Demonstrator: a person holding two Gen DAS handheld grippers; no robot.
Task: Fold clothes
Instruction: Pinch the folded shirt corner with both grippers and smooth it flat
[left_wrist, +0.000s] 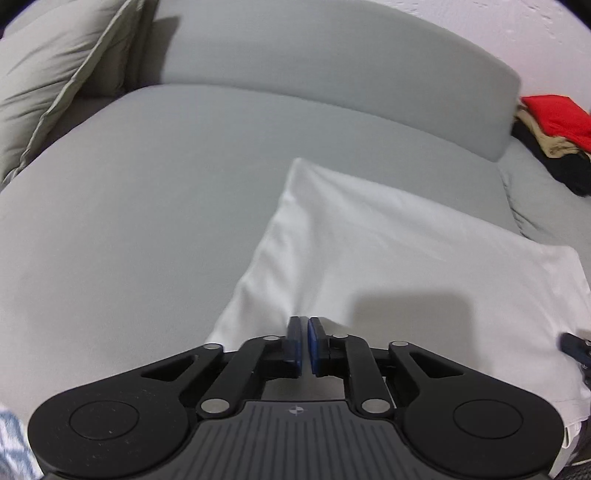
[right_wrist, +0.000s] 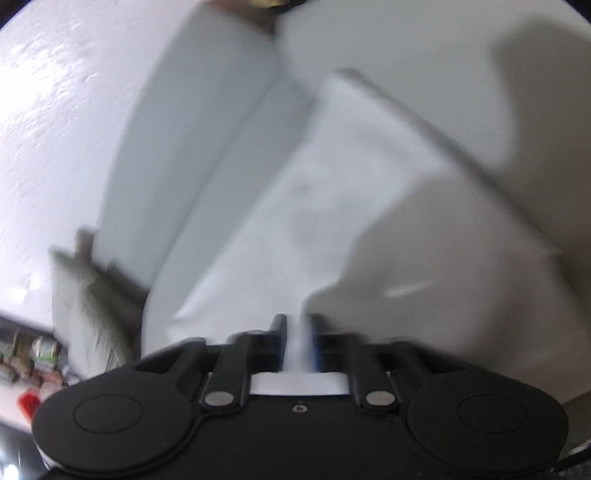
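A white cotton garment (left_wrist: 388, 258), folded into a broad flat panel, lay spread on the seat of a pale grey fabric sofa (left_wrist: 147, 203), its far corner pointing toward the grey backrest cushion (left_wrist: 332, 74). The left gripper (left_wrist: 305, 345), black with blue pads, hovered low over the near edge of the white garment; its jaws stood almost together with only a thin slit between the pads, and whether any cloth was caught in that slit could not be told. At the right margin of the left wrist view a dark part of the other tool (left_wrist: 574, 349) showed over the garment's edge.

The right wrist view was blurred. There the right gripper (right_wrist: 297, 338) had its jaws pinched on a fold of the white garment (right_wrist: 369, 203), white cloth running up between the fingers.

A beige pillow (left_wrist: 48, 85) leaned at the sofa's left end, and a stack of folded red, tan and black clothes (left_wrist: 554, 136) sat at the right end, well apart from the white garment
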